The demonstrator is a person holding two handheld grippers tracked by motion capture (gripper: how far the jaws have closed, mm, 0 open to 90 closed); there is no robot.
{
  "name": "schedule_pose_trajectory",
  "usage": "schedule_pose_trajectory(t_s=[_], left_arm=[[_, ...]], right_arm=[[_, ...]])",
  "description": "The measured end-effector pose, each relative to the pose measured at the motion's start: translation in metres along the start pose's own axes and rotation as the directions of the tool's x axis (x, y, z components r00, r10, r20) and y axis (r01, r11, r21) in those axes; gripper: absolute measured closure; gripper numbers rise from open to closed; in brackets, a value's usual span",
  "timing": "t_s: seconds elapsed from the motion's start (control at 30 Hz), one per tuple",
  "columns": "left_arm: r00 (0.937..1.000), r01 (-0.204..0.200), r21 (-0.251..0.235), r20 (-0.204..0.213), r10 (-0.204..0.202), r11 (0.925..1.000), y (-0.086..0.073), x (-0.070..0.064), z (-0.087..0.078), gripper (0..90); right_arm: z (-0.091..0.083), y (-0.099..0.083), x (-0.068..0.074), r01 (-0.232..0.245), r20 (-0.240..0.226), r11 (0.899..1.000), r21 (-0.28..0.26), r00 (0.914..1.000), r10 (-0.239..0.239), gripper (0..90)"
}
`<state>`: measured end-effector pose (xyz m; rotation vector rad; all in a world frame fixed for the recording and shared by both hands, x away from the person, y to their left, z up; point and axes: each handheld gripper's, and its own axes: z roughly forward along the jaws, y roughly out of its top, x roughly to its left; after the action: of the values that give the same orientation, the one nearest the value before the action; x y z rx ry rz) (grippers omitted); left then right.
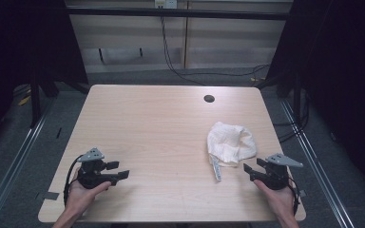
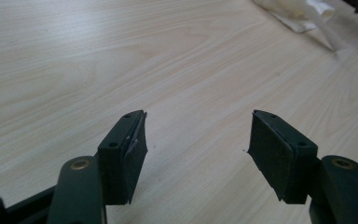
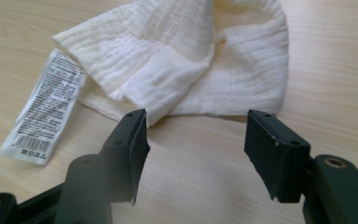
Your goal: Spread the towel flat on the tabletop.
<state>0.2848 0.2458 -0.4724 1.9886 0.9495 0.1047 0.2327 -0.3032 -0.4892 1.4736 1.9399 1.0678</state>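
Cloth [image 3: 186, 60] just ahead of right gripper [image 3: 193, 140], jaws apart; left gripper [image 2: 198, 144], jaws apart, well away.

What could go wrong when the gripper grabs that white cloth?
1. The white cloth lies crumpled in loose folds, so the open right gripper might pinch only one thin layer and let it slip.
2. The label sticks out flat beside the cloth; the gripper could catch that instead.
3. The left gripper is far across the table, so helping may mean a long reach.
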Motion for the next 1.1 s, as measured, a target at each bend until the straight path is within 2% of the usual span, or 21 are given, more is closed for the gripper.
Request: schedule_pose_trajectory(t_s=[0.17,0.2,0.23,0.3,0.33,0.37,0.4,0.43,0.47,0.53,0.57,0.6,0.63,0.67,0.7,0.8,0.83,0.9,1.0,1.07,1.1], left_arm=[[0.9996,0.005,-0.006,0.028,-0.005,1.0,0.0,0.0,0.0,41.7],[0.9999,0.008,-0.002,0.015,-0.008,1.0,0.0,-0.001,0.001,41.8],[0.9998,0.012,-0.002,-0.014,-0.012,0.9999,0.0,0.0,0.002,41.7],[0.9991,0.028,-0.007,-0.03,-0.028,0.9996,0.0,0.0,0.001,41.5],[0.9991,0.028,-0.007,-0.03,-0.028,0.9996,0.0,0.0,0.001,41.0],[0.999,0.035,-0.012,-0.028,-0.035,0.9993,0.0,0.001,0.001,41.0],[0.9984,0.044,-0.009,-0.035,-0.045,0.999,0.0,0.001,0.001,36.9],[0.9984,0.044,-0.009,-0.035,-0.045,0.999,0.0,0.001,0.001,35.8],[0.9982,0.054,-0.007,-0.026,-0.054,0.9985,-0.001,0.002,0.0,35.5],[0.9984,0.055,-0.011,-0.008,-0.055,0.9984,-0.001,0.002,-0.001,35.5],[0.9984,0.055,-0.011,-0.008,-0.055,0.9984,-0.001,0.002,-0.001,35.6],[0.9986,0.041,-0.011,-0.031,-0.042,0.9991,-0.001,0.002,-0.003,35.7],[0.9986,0.041,-0.011,-0.031,-0.042,0.9991,-0.001,0.002,-0.003,35.7],[0.9986,0.04,-0.01,-0.034,-0.04,0.9992,-0.001,0.002,-0.004,35.7],[0.9986,0.041,-0.015,-0.032,-0.041,0.999,-0.002,0.002,-0.005,35.7],[0.9981,0.043,-0.017,-0.043,-0.043,0.9989,-0.003,0.003,-0.006,35.7],[0.9984,0.034,-0.009,-0.045,-0.034,0.9994,-0.003,0.004,-0.006,35.7],[0.9982,0.033,-0.011,-0.051,-0.033,0.9994,-0.003,0.004,-0.006,35.3],[0.9981,0.03,-0.007,-0.054,-0.03,0.9995,-0.002,0.005,-0.006,34.0],[0.9984,0.035,0.002,-0.045,-0.035,0.9994,-0.002,0.005,-0.004,33.5],[0.9987,0.026,0.011,-0.044,-0.026,0.9996,-0.002,0.005,-0.003,33.1]], right_arm=[[0.001,0.0,0.0,-0.003,-0.011,1.0,0.012,0.9999,0.003,38.9],[0.002,0.001,0.0,-0.007,-0.012,0.999,0.039,0.9999,0.007,39.9],[0.002,0.001,-0.001,-0.007,-0.026,0.999,0.04,0.9996,0.008,40.6],[0.003,0.002,-0.002,0.0,-0.057,0.999,0.04,0.9983,0.002,42.3],[0.003,0.002,-0.002,0.0,-0.057,0.999,0.04,0.9983,0.002,42.3],[0.003,0.002,-0.001,-0.001,-0.068,0.999,0.032,0.9977,0.004,42.4],[0.003,0.003,0.0,0.003,-0.111,1.0,0.02,0.9939,0.0,42.9],[0.003,0.003,0.0,0.003,-0.111,1.0,0.02,0.9939,0.0,42.9],[0.002,0.003,0.001,-0.002,-0.149,1.0,0.005,0.9888,0.003,42.5],[-0.002,0.005,0.004,0.019,-0.145,0.999,-0.039,0.9891,-0.024,38.8],[-0.002,0.005,0.004,0.019,-0.145,0.999,-0.039,0.9891,-0.024,38.8],[-0.007,0.008,0.006,0.009,-0.171,0.997,-0.071,0.985,-0.021,38.8],[-0.007,0.008,0.006,0.009,-0.171,0.997,-0.071,0.985,-0.021,38.8],[-0.008,0.009,0.006,0.002,-0.195,0.997,-0.071,0.9807,-0.016,38.0],[-0.008,0.01,0.006,-0.001,-0.203,0.998,-0.061,0.9792,-0.012,36.9],[-0.002,0.016,0.008,0.027,-0.191,0.999,0.032,0.9814,-0.02,36.3],[-0.001,0.019,0.009,0.02,-0.198,0.999,0.042,0.9802,-0.012,36.8],[0.0,0.028,0.01,0.007,-0.218,0.999,0.036,0.976,0.001,36.1],[0.001,0.036,0.012,0.02,-0.211,0.999,0.032,0.9775,-0.013,34.1],[0.004,0.044,0.009,0.035,-0.222,0.999,0.038,0.9747,-0.025,29.9],[0.006,0.046,0.006,0.027,-0.228,0.998,0.049,0.9734,-0.015,27.1]])
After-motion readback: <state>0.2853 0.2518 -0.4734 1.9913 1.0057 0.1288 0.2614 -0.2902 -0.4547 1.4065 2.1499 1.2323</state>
